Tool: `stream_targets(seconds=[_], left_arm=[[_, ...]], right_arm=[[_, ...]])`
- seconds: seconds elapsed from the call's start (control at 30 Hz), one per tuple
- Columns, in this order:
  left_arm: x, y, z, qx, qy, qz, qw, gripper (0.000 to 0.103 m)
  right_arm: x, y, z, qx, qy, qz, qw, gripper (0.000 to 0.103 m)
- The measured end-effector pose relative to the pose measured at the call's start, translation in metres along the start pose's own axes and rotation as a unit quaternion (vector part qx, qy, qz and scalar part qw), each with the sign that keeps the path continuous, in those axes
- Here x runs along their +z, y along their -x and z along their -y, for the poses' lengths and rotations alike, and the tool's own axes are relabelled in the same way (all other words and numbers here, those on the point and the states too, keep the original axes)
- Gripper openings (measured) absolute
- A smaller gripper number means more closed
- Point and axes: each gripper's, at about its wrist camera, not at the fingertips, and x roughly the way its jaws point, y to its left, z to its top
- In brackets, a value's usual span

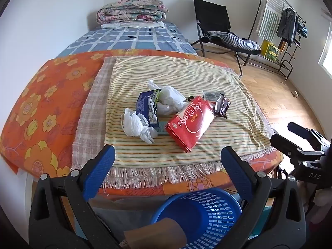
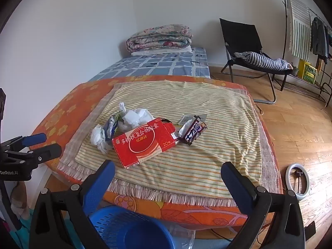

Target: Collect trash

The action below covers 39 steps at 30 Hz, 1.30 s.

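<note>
Trash lies on a striped towel [image 1: 207, 78] on the bed: a red box [image 1: 189, 124] [image 2: 143, 143], a blue wrapper [image 1: 147, 108] [image 2: 111, 127], crumpled white plastic [image 1: 134, 125] [image 2: 97, 138], a second white bag [image 1: 171, 99] [image 2: 134, 116], a dark snack wrapper [image 1: 222, 105] [image 2: 194, 131] and a grey card [image 1: 212, 94] [image 2: 187, 117]. A blue basket [image 1: 204, 215] [image 2: 126, 228] stands below the bed's near edge. My left gripper [image 1: 168, 169] is open and empty above the basket. My right gripper [image 2: 168, 178] is open and empty near the bed edge.
A folded quilt [image 1: 132, 10] lies at the bed's far end. A black chair [image 1: 217, 29] with striped cloth and a clothes rack [image 1: 286, 25] stand on the wooden floor to the right. A white ring light [image 2: 297, 182] lies on the floor.
</note>
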Motion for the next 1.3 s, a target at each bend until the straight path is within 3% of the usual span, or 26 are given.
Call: stream_targets(seconds=[1.3], left_arm=[[-0.0065, -0.0040, -0.0022, -0.001, 0.007, -0.010, 0.9999, 0.103]], right_arm=[[-0.0016, 0.0018, -0.0001, 0.000, -0.001, 0.000, 1.000, 0.103]])
